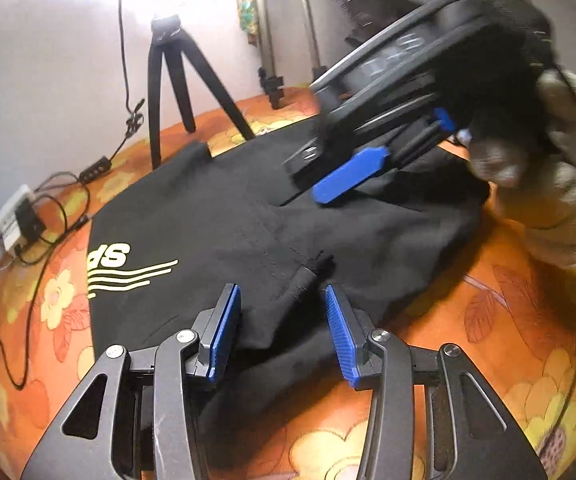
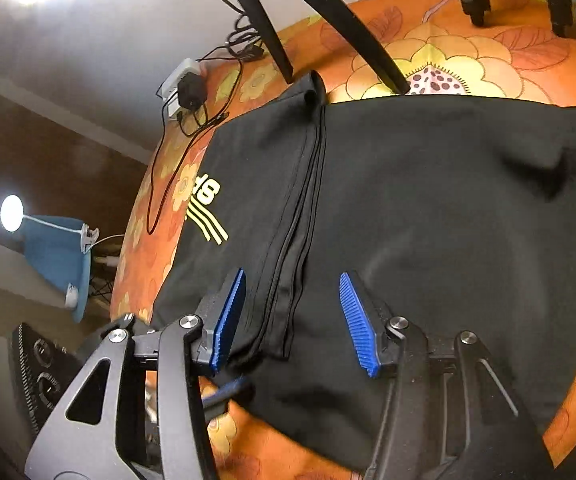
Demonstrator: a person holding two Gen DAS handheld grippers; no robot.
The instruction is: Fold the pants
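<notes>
I am looking down on an orange flowered bedsheet (image 2: 448, 60) that is covering the whole work surface. The black pants (image 2: 428, 200) are lying folded flat across the middle of it, taking up most of both views, with a yellow logo (image 2: 207, 212) showing near their left edge and a stack of folded edges running from far to near through the cloth. A black tripod (image 1: 175, 76) is standing on the far side, one of its feet just at the far edge of the pants. Further left, a white power block with tangled black cables (image 1: 19, 220) is sitting on the sheet near the wall.

My left gripper (image 1: 283, 320) is hovering at the near edge of the pants with its blue pads spread apart; a drawstring end is lying on the cloth between them, but neither pad is pressing on anything. My right gripper (image 2: 292, 316) is likewise standing open above the cloth, the folded edges running between its pads without being pinched. In the left view it is appearing blurred at the far right, held in a light glove (image 1: 548, 184).
</notes>
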